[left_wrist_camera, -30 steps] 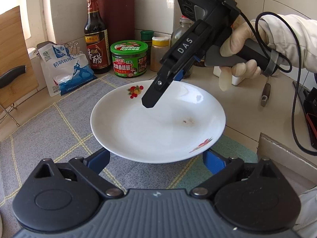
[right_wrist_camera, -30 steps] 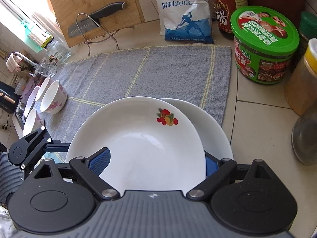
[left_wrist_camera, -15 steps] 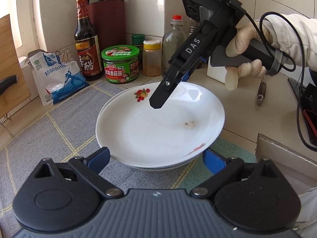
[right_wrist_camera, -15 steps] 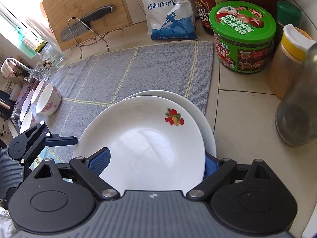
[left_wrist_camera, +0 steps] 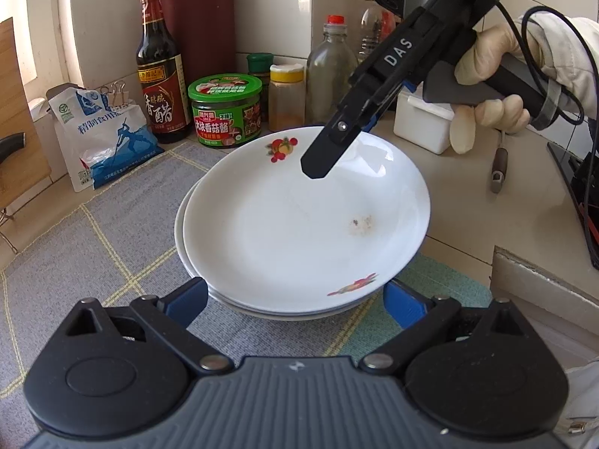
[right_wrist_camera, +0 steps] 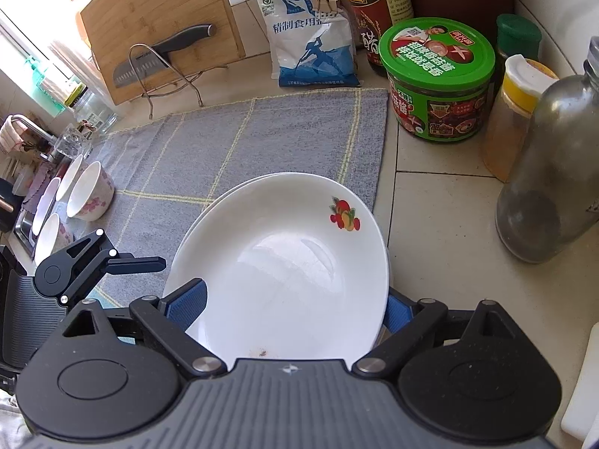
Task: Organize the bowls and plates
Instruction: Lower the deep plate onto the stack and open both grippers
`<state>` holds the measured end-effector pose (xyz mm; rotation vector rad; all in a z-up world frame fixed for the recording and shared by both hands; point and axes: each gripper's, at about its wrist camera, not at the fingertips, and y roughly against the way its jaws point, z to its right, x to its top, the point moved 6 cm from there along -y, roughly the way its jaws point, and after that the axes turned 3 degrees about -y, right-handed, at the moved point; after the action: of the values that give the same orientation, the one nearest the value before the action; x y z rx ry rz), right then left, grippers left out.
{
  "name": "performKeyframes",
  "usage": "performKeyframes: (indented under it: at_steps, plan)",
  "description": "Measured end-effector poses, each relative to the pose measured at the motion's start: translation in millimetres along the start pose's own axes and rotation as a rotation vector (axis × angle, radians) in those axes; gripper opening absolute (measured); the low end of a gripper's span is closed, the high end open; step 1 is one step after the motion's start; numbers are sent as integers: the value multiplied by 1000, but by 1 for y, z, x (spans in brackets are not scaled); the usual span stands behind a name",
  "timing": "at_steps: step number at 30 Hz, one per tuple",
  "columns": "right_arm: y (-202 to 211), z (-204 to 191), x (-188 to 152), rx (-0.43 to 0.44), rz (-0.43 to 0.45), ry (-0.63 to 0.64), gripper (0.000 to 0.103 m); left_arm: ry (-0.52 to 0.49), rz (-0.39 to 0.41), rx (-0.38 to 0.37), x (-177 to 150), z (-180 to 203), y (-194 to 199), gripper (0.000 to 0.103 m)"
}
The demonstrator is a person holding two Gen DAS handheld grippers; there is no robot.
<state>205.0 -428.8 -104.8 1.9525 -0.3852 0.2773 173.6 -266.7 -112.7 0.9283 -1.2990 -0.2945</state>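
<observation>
A white plate with fruit prints lies on top of a second white plate on the grey mat; only the lower plate's left rim shows. The pair also shows in the right wrist view, top plate over the lower rim. My right gripper is over the top plate's far rim; whether it grips the rim is hidden. My left gripper is open, its blue fingers either side of the near rim, and shows at the left of the right wrist view. Several small floral bowls sit far left.
Along the tiled wall stand a vinegar bottle, a green-lidded jar, a spice jar, a glass bottle and a salt bag. A cutting board with a knife leans at the back. A white box sits right.
The top plate has come down onto the second plate and slid further over it, so the two nearly line up. Both grippers moved along with it toward the jars.
</observation>
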Motion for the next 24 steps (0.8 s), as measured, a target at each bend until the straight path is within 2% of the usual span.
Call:
performKeyframes:
  at_steps: [6, 10, 14, 19, 24]
  plan:
    - [-2, -6, -1, -55, -13, 20, 100, -3, 2, 1, 0, 0, 0, 99]
    - [-2, -5, -2, -130, -31, 52, 102, -4, 2, 7, -1, 0, -1, 99]
    - [3, -8, -3, -136, -19, 72, 103, 11, 19, 10, 1, -3, 2, 99]
    - [9, -23, -2, -155, 33, 110, 103, 15, 47, 25, 3, -3, 10, 100]
    - [9, -45, 1, -208, 132, 146, 103, 60, 61, 66, -2, -6, 25, 100]
